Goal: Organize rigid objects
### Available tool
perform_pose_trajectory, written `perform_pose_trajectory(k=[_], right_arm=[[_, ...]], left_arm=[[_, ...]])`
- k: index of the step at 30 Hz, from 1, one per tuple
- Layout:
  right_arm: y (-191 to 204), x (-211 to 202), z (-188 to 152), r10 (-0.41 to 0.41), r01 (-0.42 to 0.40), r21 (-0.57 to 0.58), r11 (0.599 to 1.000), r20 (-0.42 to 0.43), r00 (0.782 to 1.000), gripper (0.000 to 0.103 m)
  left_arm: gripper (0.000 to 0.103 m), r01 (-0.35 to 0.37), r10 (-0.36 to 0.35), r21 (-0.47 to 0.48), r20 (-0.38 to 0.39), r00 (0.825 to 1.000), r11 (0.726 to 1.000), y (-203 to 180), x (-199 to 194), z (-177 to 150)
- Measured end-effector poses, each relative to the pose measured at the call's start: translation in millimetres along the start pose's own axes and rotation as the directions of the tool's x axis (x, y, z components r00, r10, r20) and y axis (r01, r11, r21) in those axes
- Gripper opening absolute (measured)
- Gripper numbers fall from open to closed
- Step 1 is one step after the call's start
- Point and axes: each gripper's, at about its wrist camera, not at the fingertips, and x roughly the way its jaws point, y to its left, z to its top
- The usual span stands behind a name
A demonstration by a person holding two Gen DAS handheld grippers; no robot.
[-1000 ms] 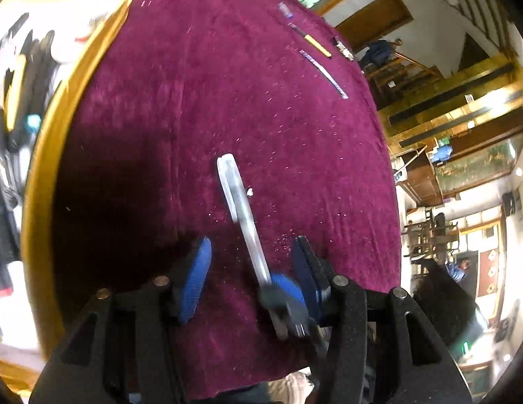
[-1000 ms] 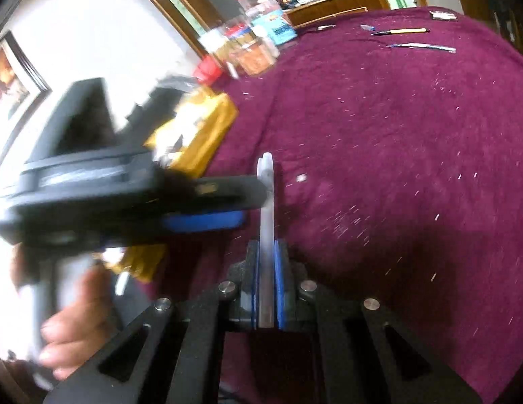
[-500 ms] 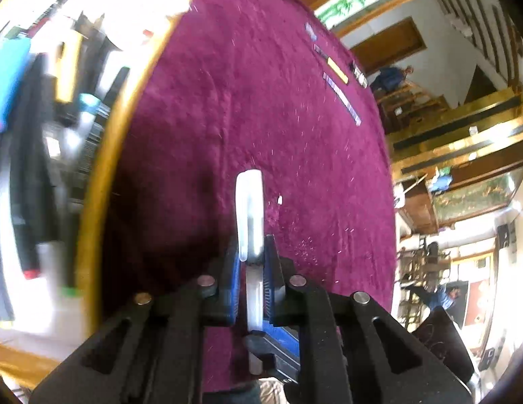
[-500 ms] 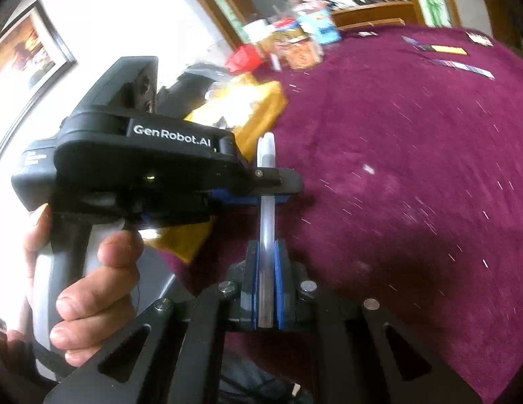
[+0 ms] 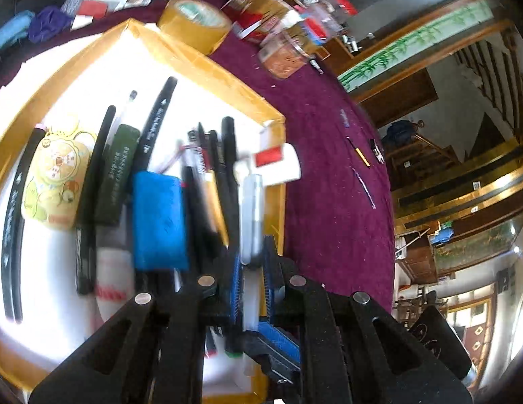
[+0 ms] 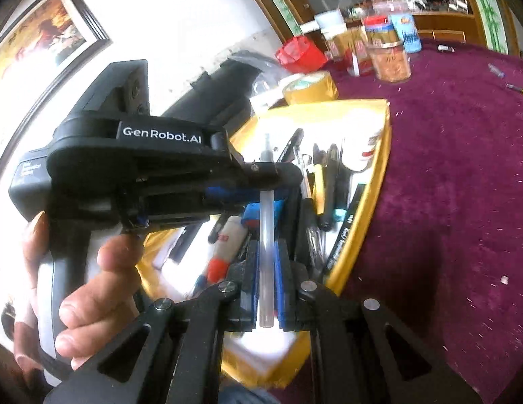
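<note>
Two grippers, one item between them — a slim translucent white plastic pen [image 6: 265, 235], logged by me as follows.

Item position: my right gripper [image 6: 265, 279] has its blue-padded jaws clenched on the pen's lower barrel, the pen standing up out of them and pointing away from the camera. Higher up the barrel, my left gripper [image 5: 253, 269] is clamped across it from the side; in the right wrist view that black tool, marked GenRobot.AI, crosses the frame with a hand [image 6: 89, 286] wrapped round its grip. In the left wrist view the pen's pale cap end [image 5: 251, 215] rises just past the blue pads [image 5: 236, 282], blurred.

Location: the pen hangs over the near right corner of a shallow yellow-rimmed tray with a white floor [image 5: 207, 67]. I cannot tell whether it touches anything lying in there.

Tray contents, as far as I can read them: several black marker pens [image 5: 153, 124], a dark green rectangular case [image 5: 116, 171], a blue rectangular block [image 5: 158, 222], a yellow cartoon-printed pouch [image 5: 54, 181], a white tube with a red label [image 5: 278, 165].

Surroundings: a maroon velvet tablecloth [image 6: 463, 202]; a roll of tan packing tape [image 5: 194, 23] just beyond the tray's far edge; further pens [image 5: 361, 155] lying loose on the cloth, well apart from the tray.
</note>
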Motion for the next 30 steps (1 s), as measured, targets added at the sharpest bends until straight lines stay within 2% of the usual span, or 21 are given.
perform_pose_trajectory(k=[5, 6, 7, 8, 10, 11, 12, 13, 15, 16, 19, 25, 30], right_arm=[[-6.5, 16.1, 0.8, -0.041, 0.041, 0.016, 0.999, -0.008, 0.999, 0.011], [-7.3, 13.4, 1.8, -0.042, 0.042, 0.015, 0.999, -0.003, 0.999, 0.017], [-6.3, 10.0, 0.6, -0.047, 0.047, 0.014, 0.999, 0.001, 0.999, 0.026], [-3.9, 5.6, 0.4, -0.041, 0.041, 0.015, 0.999, 0.007, 0.999, 0.028], [0.5, -8.0, -4.7, -0.029, 0.029, 0.016, 0.999, 0.031, 0.999, 0.045], [3.8, -16.8, -8.5, -0.039, 0.038, 0.014, 0.999, 0.054, 0.998, 0.049], [6.7, -24.1, -11.9, -0.046, 0.046, 0.011, 0.999, 0.071, 0.996, 0.05], [9.4, -28.4, -14.8, -0.05, 0.05, 0.008, 0.999, 0.081, 0.995, 0.051], [12.8, -36.5, -22.4, -0.068, 0.067, 0.011, 0.998, 0.089, 0.994, 0.051], [13.6, -38.4, -24.2, -0.078, 0.077, 0.013, 0.997, 0.091, 0.993, 0.051], [20.5, -38.2, -29.0, -0.1, 0.101, -0.009, 0.995, 0.088, 0.991, 0.051], [31.1, -35.6, -30.7, -0.137, 0.142, -0.06, 0.988, 0.079, 0.987, 0.051], [32.2, -36.2, -34.5, -0.169, 0.173, -0.056, 0.983, 0.068, 0.983, 0.051]], left_arm=[[0.012, -0.061, 0.061, 0.001, 0.0, 0.998, 0.998, 16.9, 13.5, 0.8], [0.015, -0.058, 0.058, 0.016, 0.008, 0.998, 0.998, 15.5, 12.7, -1.1], [0.023, -0.064, 0.063, 0.037, 0.016, 0.998, 0.997, 13.4, 10.3, -3.8], [0.029, -0.073, 0.071, 0.054, 0.027, 0.997, 0.996, 10.6, 7.1, -6.7], [0.048, -0.066, 0.061, 0.087, 0.06, 0.996, 0.994, 3.5, -5.4, -14.3], [0.053, -0.084, 0.075, 0.114, 0.089, 0.993, 0.99, -0.5, -13.6, -19.5], [0.062, -0.131, 0.111, 0.143, 0.138, 0.984, 0.981, -5.2, -23.4, -26.1], [0.07, -0.173, 0.145, 0.157, 0.178, 0.973, 0.972, -7.2, -27.8, -28.4], [0.076, -0.298, 0.241, 0.182, 0.28, 0.929, 0.937, -14.0, -40.3, -40.6], [0.076, -0.361, 0.288, 0.193, 0.325, 0.901, 0.913, -16.5, -45.8, -46.8], [0.076, -0.484, 0.393, 0.174, 0.385, 0.835, 0.857, -16.8, -54.9, -55.7], [0.076, -0.579, 0.481, 0.117, 0.439, 0.759, 0.807, -8.0, -70.7, -64.1], [0.077, -0.65, 0.532, 0.117, 0.474, 0.701, 0.751, -7.4, -77.6, -77.4]])
